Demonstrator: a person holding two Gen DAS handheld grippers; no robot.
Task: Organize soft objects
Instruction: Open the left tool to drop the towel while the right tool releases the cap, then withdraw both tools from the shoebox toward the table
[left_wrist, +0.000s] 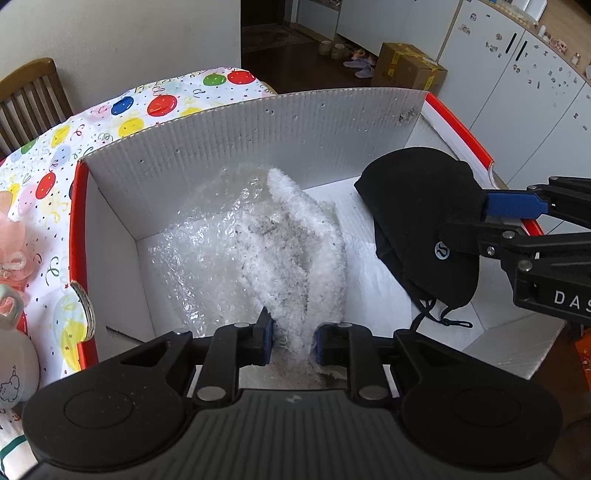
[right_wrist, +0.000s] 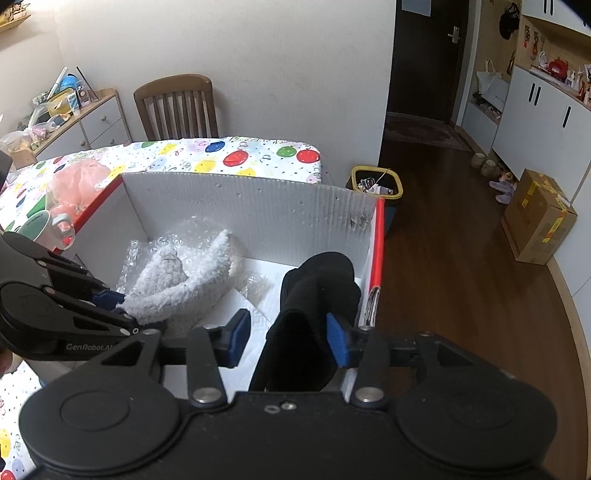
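Left wrist view: the left gripper (left_wrist: 293, 341) pinches a fluffy white cloth (left_wrist: 295, 254) between its blue pads. The cloth hangs down into the box (left_wrist: 236, 136) and lies partly on bubble wrap (left_wrist: 195, 251). I think it is held low like this so it can be laid down inside the box.

The right gripper (left_wrist: 480, 212) comes in from the side with a black hat (left_wrist: 424, 218). From here the hat looks pinched and hangs over the right end of the box.

The right wrist view tells more. The right gripper's (right_wrist: 286, 341) jaws stand wide apart. The hat (right_wrist: 314, 314) touches only the right pad (right_wrist: 338, 341), and the left pad (right_wrist: 238, 338) is clear of it. So the jaws look open, and the hat seems to rest in the box's right corner. It may have been put apart from the cloth so each soft thing gets its own spot.

This view also shows a mug (right_wrist: 40, 227) and pink fluff (right_wrist: 79, 182) on the table (right_wrist: 258, 155) behind the box, waiting outside it.
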